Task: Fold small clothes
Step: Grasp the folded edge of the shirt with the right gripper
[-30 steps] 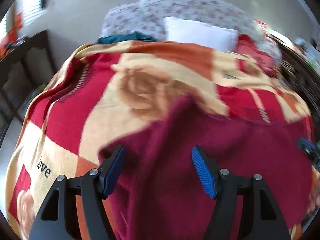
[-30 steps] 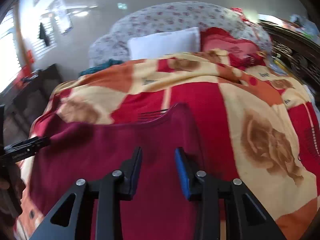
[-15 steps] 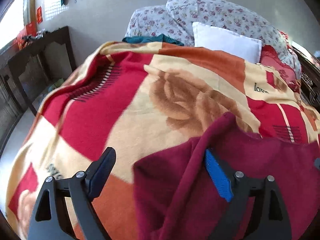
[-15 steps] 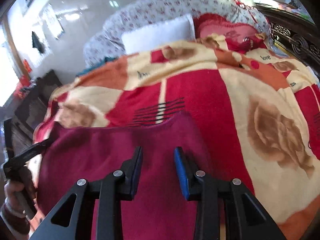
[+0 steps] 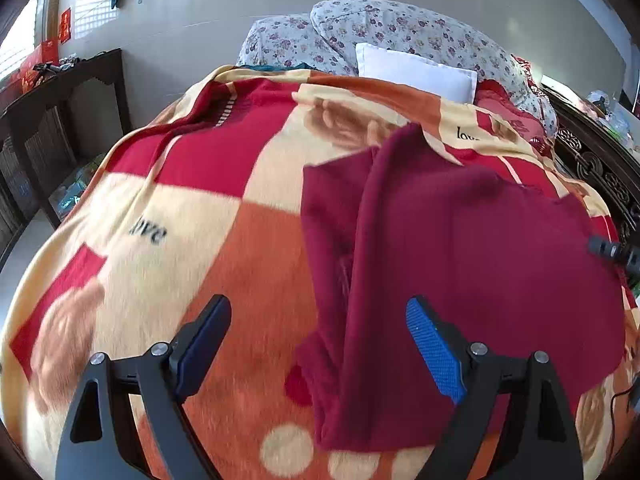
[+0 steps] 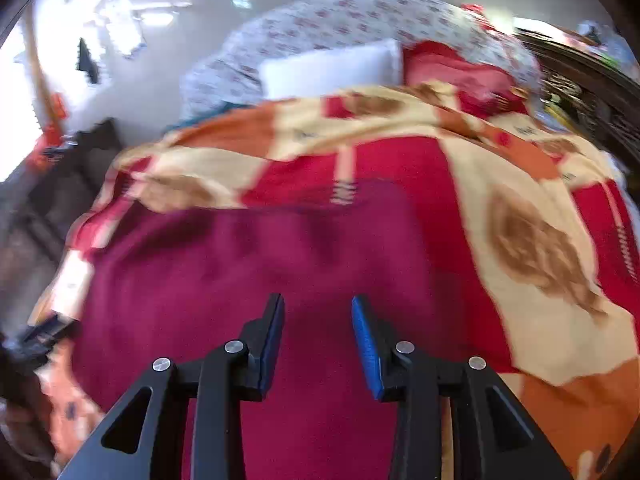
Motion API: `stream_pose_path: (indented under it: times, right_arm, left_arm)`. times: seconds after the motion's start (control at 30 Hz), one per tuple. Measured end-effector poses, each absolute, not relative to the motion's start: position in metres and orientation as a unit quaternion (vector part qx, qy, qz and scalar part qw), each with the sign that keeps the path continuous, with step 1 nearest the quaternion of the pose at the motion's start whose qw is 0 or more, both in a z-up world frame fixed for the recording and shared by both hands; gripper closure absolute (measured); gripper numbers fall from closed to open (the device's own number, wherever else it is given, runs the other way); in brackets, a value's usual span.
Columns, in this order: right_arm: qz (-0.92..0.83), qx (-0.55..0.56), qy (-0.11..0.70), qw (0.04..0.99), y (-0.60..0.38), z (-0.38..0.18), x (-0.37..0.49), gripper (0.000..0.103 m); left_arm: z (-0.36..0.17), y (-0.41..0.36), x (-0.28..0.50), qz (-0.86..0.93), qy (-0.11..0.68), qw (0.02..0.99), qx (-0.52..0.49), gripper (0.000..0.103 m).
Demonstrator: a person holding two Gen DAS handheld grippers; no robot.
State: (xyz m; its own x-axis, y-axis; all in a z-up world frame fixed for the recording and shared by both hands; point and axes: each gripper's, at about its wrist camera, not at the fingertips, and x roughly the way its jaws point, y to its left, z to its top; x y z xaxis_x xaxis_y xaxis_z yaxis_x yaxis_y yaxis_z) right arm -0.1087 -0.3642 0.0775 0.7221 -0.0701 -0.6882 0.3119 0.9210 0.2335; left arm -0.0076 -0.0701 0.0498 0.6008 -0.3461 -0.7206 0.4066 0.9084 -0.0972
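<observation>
Garment (image 5: 480, 260) half-folded on the blanket (image 5: 200, 220).
Our left gripper (image 5: 320, 340) gapes wide and empty; our right gripper (image 6: 318, 340) hovers narrower, holding nothing.

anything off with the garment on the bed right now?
Only slightly: the maroon garment lies on the patterned blanket with its left side flapped over unevenly, the fold edge slanted and rumpled. No damage visible. Both grippers are clear of it.

Soft matt maroon garment (image 5: 480, 248) of fleecy cloth; plush fuzzy blanket (image 5: 208, 264); matt black plastic left gripper (image 5: 318, 344) with blue ribbed pads (image 5: 434, 350); dark carved wood bed frame (image 5: 600, 168).
</observation>
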Motion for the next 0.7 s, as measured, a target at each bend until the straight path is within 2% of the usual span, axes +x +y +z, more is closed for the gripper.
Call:
stream_pose_path:
  times: [0.2,0.37,0.7]
  right_arm:
    - [0.018,0.190,0.367,0.910,-0.293,0.085,-0.059,0.063]
    - [0.070,0.167,0.377,0.908,-0.226,0.089,-0.002,0.063]
    - [0.033,0.156,0.440,0.884,-0.189,0.053,0.085,0.063]
  left_arm:
    - [0.031,-0.064,-0.016,-0.212,0.408,0.887,0.031,0.014]
    - [0.026,-0.055,-0.015,-0.222,0.409,0.885,0.015,0.014]
    - [0.013,-0.043,-0.009,-0.254,0.413,0.874,-0.021,0.014]
